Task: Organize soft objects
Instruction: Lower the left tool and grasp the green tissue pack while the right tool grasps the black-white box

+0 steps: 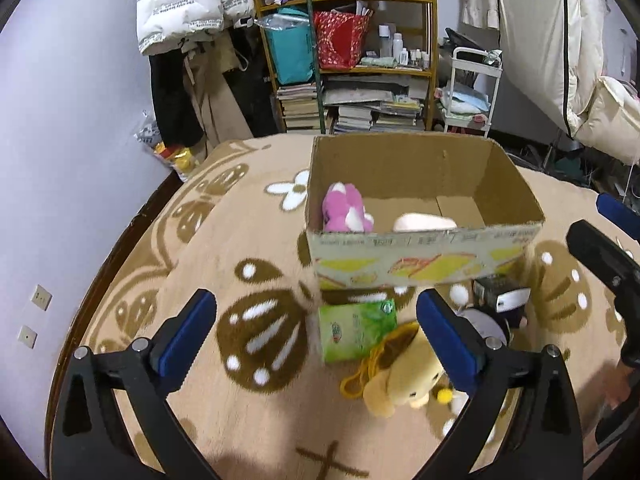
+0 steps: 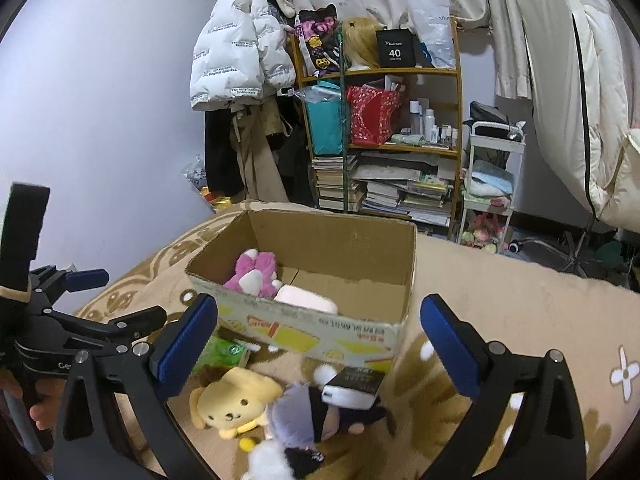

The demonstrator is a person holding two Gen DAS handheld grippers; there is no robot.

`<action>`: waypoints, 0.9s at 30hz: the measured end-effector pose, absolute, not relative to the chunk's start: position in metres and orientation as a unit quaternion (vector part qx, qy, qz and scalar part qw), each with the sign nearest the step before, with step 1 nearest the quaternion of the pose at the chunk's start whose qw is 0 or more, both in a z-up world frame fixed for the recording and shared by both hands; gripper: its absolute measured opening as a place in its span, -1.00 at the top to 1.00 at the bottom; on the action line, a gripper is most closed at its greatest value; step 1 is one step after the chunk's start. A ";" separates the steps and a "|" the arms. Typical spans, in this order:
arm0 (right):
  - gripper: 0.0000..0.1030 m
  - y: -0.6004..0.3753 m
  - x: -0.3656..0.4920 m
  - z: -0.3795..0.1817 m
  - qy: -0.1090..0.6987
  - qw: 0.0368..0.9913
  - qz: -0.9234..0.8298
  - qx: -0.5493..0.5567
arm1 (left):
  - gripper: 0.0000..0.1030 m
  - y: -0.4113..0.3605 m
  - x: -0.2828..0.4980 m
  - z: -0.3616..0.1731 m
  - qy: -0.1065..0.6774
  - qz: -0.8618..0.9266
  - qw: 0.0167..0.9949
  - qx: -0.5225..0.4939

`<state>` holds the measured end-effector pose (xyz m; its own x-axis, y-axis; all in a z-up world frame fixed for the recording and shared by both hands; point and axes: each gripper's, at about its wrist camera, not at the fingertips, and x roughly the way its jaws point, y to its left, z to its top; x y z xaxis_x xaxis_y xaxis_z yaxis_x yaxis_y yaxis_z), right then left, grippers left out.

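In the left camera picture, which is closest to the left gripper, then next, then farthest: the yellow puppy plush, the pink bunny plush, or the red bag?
1. Yellow puppy plush, by the left gripper.
2. Pink bunny plush, inside the cardboard box.
3. Red bag, on the far shelf.

Your left gripper and right gripper share black triangular arms, silver screws and blue finger pads; at the frame's lower left, bare fingers wrap what seems a black handle
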<state>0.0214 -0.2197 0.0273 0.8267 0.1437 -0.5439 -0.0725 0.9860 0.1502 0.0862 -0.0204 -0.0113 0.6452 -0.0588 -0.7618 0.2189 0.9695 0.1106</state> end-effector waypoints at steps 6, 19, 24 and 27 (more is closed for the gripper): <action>-1.00 -0.220 0.020 0.016 0.308 0.947 0.059 0.067 | -0.93 -0.012 0.090 -0.017 0.428 -0.076 0.897 0.084; -1.00 -0.227 0.043 -0.019 0.360 0.928 0.043 0.084 | -0.93 -0.017 0.118 -0.045 0.450 -0.069 0.888 0.064; -1.00 -0.232 0.053 -0.033 0.378 0.920 0.038 0.092 | -0.93 -0.016 0.130 -0.059 0.473 -0.066 0.877 0.047; -1.00 -0.234 0.058 -0.040 0.386 0.916 0.035 0.099 | -0.93 -0.018 0.135 -0.065 0.479 -0.065 0.874 0.049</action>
<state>0.0581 -0.2345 -0.0399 0.6990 0.1405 -0.7012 0.0129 0.9779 0.2089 0.1350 -0.0179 -0.0652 0.5318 -0.0662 -0.8443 0.1610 0.9867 0.0241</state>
